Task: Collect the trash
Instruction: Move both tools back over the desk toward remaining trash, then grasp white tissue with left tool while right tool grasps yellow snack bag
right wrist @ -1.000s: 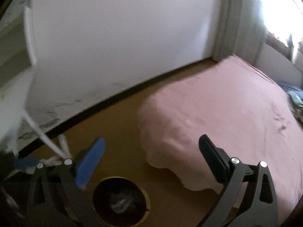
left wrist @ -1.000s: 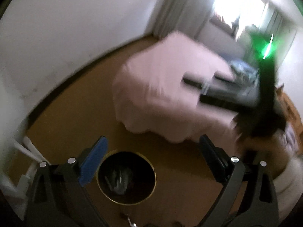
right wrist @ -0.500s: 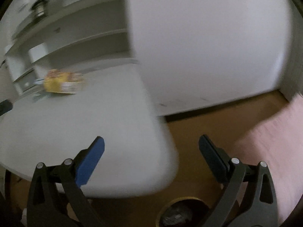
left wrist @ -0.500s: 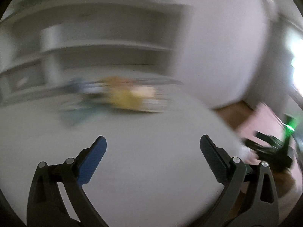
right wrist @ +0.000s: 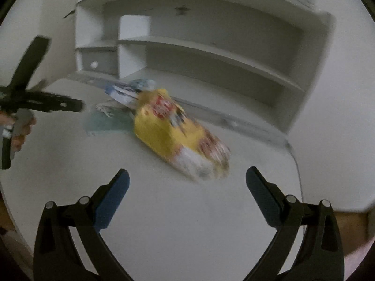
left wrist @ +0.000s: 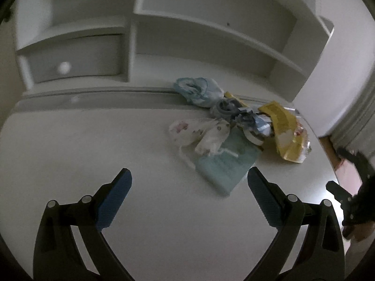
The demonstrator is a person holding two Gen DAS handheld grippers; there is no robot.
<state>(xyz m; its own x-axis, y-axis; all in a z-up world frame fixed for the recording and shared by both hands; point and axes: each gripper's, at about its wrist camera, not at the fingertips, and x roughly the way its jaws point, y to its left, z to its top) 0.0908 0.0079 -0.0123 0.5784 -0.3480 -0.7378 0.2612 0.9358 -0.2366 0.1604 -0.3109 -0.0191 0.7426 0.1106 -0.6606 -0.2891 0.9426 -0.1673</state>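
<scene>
You held both tools over the white desk top (left wrist: 70, 145), and nothing had been picked up: the step in hand looked like the approach to the first piece of trash.

Your left gripper (left wrist: 189, 188) stood wide open and empty, its blue-padded fingers (left wrist: 114, 193) spread above bare desk. The litter lay ahead of those fingers and toward the right one: a pale green flat plastic packet (left wrist: 226, 165) nearest, just beyond the right fingertip, with a crumpled white printed wrapper (left wrist: 199, 132) overlapping its far end. Farther out sat a scrunched light-blue bag (left wrist: 199, 90), a tangle of grey-blue plastic scraps (left wrist: 236, 114), and, off to the right, a yellow crinkled snack bag (left wrist: 287, 131).

Your right gripper (right wrist: 187, 185) was likewise spread open and held nothing. The yellow crinkled snack bag (right wrist: 178, 135) lay straight ahead of it, its near end between the lines of the two fingers and just beyond the tips; that view was blurred, so I could not tell finer detail. The left gripper (right wrist: 42, 104) showed far off to the left of those fingers.

My judgement: the snack bag was the right tool's natural target. You would need to push forward and down until the pads bracketed the bag's near end, then close on the foil. The film may slip or buckle, so bite well in, not at the very edge.
</scene>
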